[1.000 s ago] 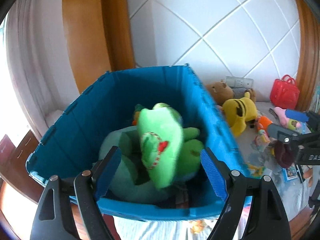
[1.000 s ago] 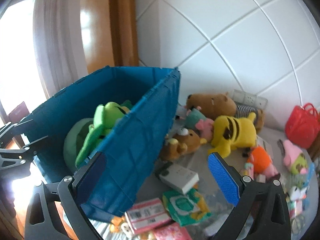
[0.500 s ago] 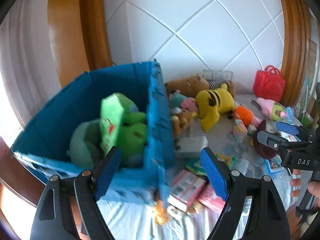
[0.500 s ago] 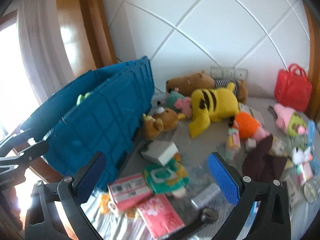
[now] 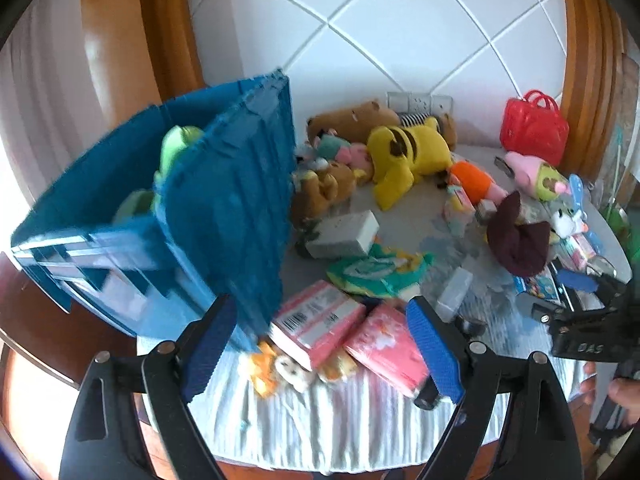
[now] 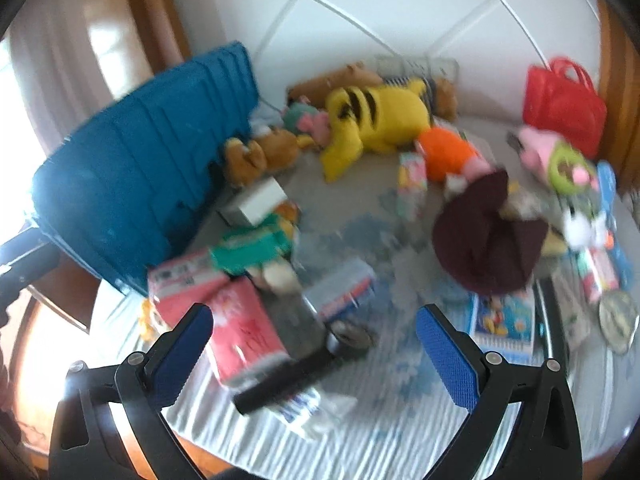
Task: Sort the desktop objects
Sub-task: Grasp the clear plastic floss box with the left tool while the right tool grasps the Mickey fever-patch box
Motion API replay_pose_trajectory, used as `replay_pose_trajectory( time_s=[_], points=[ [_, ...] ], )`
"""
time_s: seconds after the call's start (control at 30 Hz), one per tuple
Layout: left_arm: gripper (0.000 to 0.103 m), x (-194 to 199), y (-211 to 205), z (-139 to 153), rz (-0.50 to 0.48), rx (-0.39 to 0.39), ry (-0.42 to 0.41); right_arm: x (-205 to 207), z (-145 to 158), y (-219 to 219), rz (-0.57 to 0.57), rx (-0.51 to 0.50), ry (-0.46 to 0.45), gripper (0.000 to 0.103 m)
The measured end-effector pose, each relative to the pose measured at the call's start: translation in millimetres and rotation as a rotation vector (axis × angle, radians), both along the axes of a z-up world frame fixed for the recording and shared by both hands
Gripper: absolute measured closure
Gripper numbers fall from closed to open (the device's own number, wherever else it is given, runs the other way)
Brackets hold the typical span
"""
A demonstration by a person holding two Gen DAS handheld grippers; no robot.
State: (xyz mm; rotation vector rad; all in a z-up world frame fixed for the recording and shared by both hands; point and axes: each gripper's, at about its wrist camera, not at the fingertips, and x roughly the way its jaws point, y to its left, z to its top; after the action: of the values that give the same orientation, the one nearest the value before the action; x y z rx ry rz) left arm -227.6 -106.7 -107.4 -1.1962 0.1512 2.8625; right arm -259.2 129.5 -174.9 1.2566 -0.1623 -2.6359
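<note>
A blue crate (image 5: 224,208) stands at the table's left with a green plush toy (image 5: 176,144) inside; the crate also shows in the right wrist view (image 6: 132,184). My left gripper (image 5: 320,344) is open and empty above pink packs (image 5: 316,324) at the front edge. My right gripper (image 6: 316,356) is open and empty over a black stick-like object (image 6: 288,376) and a pink pack (image 6: 244,328). A yellow plush (image 5: 404,156), brown plush (image 5: 324,192), white box (image 5: 344,236), green pack (image 5: 376,272) and maroon cloth (image 6: 484,244) lie on the table. The right view is blurred.
A red toy bag (image 5: 534,128) stands at the back right by the wall. Small toys and cards (image 6: 504,320) crowd the right side. A wall socket (image 5: 416,102) sits behind the plush toys. The striped tablecloth (image 5: 340,420) hangs over the front edge.
Both grippers have swung right, away from the crate and toward the cluttered table. The green plush stays in the crate. Both stay open.
</note>
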Motion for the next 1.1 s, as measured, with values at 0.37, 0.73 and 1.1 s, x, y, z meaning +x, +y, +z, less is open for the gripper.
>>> replay_pose_trajectory(
  time_s=[0.37, 0.73, 1.1],
  points=[
    [0.016, -40.3, 34.3, -48.8, -0.138, 0.032, -0.114, -7.1, -30.7, 43.6, -0.171, 0.027, -0.123, 0.0],
    [0.016, -85.0, 106.6, -107.0, -0.333, 0.031, -0.23, -2.7, -55.9, 130.5, -0.441, 0.083, -0.209, 0.0],
    [0.016, -129.4, 164.4, -168.1, -0.342, -0.067, -0.344, -47.8, -108.4, 179.6, -0.439, 0.03, -0.291, 0.0]
  ],
)
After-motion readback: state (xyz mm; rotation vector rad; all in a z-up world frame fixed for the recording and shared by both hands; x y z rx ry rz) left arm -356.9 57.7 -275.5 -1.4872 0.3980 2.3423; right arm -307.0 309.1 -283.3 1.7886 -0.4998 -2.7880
